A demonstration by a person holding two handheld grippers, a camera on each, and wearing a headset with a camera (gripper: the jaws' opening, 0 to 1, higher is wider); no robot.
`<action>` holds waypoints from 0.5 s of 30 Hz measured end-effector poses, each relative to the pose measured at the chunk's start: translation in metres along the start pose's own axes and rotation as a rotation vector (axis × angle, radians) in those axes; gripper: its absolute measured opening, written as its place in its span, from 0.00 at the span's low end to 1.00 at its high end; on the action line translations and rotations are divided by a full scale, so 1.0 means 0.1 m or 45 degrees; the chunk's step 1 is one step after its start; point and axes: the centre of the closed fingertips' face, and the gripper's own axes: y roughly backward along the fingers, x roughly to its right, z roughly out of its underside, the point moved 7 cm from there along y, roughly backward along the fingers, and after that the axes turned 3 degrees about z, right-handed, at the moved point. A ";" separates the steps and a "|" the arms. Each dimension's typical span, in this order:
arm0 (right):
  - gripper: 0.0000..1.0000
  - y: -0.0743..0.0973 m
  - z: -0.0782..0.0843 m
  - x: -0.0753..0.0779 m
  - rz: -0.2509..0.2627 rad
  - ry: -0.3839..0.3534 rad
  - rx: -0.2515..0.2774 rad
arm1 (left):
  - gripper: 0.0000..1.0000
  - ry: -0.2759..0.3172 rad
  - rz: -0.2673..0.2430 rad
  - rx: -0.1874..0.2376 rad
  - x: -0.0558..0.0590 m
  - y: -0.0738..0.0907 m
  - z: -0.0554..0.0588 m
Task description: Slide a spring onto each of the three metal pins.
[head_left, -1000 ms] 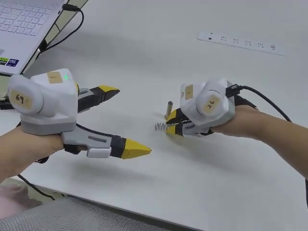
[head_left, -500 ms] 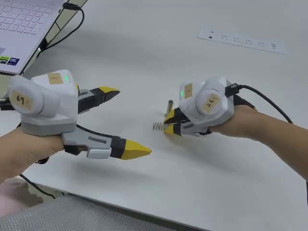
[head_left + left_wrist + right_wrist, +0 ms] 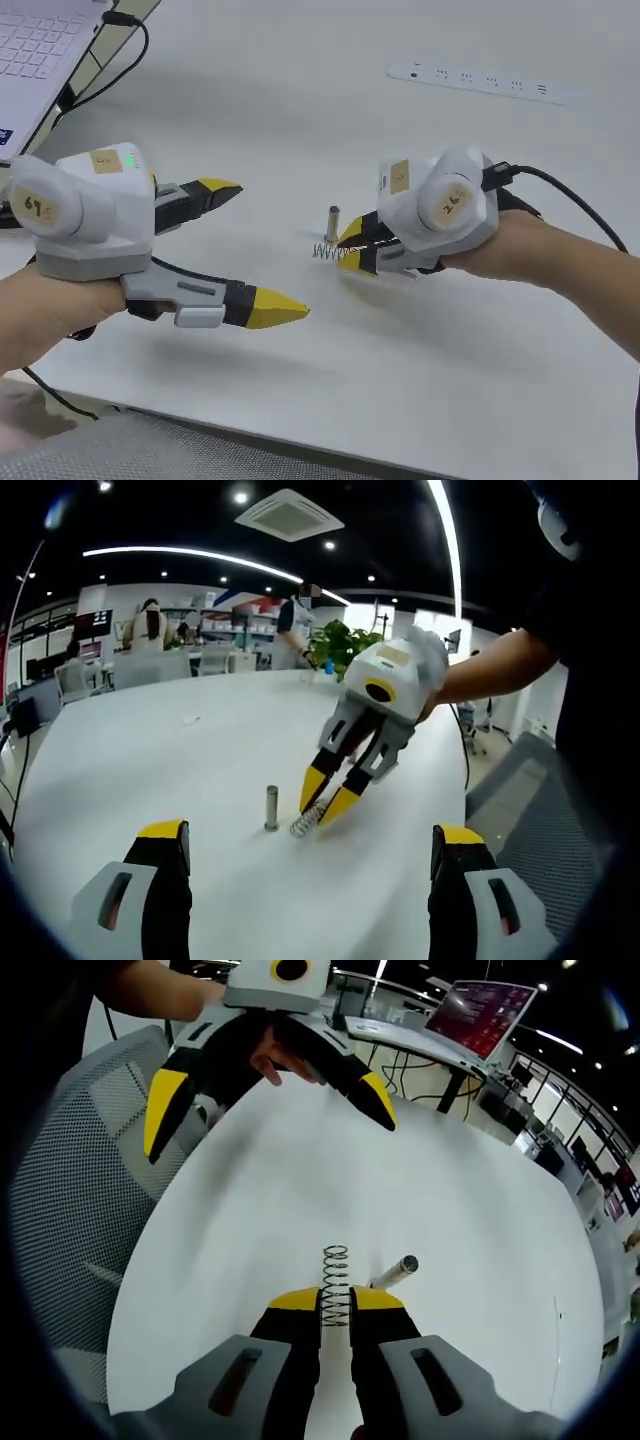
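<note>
Spring (image 3: 325, 251), small and thin-wired, sits just left of centre in the head view, pinched at one end by the right gripper (image 3: 346, 251). The gripper's yellow tips are closed on its coils, and the free end sticks out toward the left of the frame. In the right gripper view the spring (image 3: 336, 1282) runs straight up from between the tips.

It looks very light and springy. It probably bends or squashes under a hard squeeze and can flick away if the grip slips. A light hold near one end, as here, leaves the open end free to go over a pin.

Just beside that free end, slightly higher in the frame, one short metal pin (image 3: 333, 222) stands upright on the white tabletop (image 3: 300, 90). Being slim, it probably tips at a sideways nudge.

At the left of the frame the left gripper (image 3: 268, 250) is wide open and holds nothing. A power strip (image 3: 478, 82) lies at the upper right and a laptop (image 3: 35, 40) at the upper left.
</note>
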 end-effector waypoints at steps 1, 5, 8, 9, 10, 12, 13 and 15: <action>0.08 0.04 0.00 0.00 0.007 -0.002 0.007 | 0.98 -0.003 0.003 0.001 0.00 -0.01 -0.01; 0.08 0.17 0.00 -0.01 0.021 -0.006 0.021 | 0.98 -0.015 0.015 0.001 0.00 -0.05 -0.03; 0.08 0.25 0.02 0.00 0.034 -0.020 0.029 | 0.98 -0.020 0.023 0.000 -0.01 -0.08 -0.05; 0.08 0.27 0.03 0.00 0.037 -0.024 0.031 | 0.98 -0.021 0.025 -0.001 -0.01 -0.09 -0.05; 0.08 0.29 0.04 0.00 0.042 -0.035 0.031 | 0.98 -0.022 0.025 -0.001 -0.01 -0.09 -0.05; 0.08 0.34 0.06 0.01 0.051 -0.049 0.035 | 0.98 -0.019 0.034 0.000 0.00 -0.11 -0.05; 0.08 0.35 0.07 0.01 0.056 -0.059 0.038 | 0.98 -0.023 0.037 0.000 0.01 -0.12 -0.05; 0.08 0.40 0.09 0.01 0.059 -0.078 0.040 | 0.98 -0.025 0.043 -0.005 0.01 -0.13 -0.05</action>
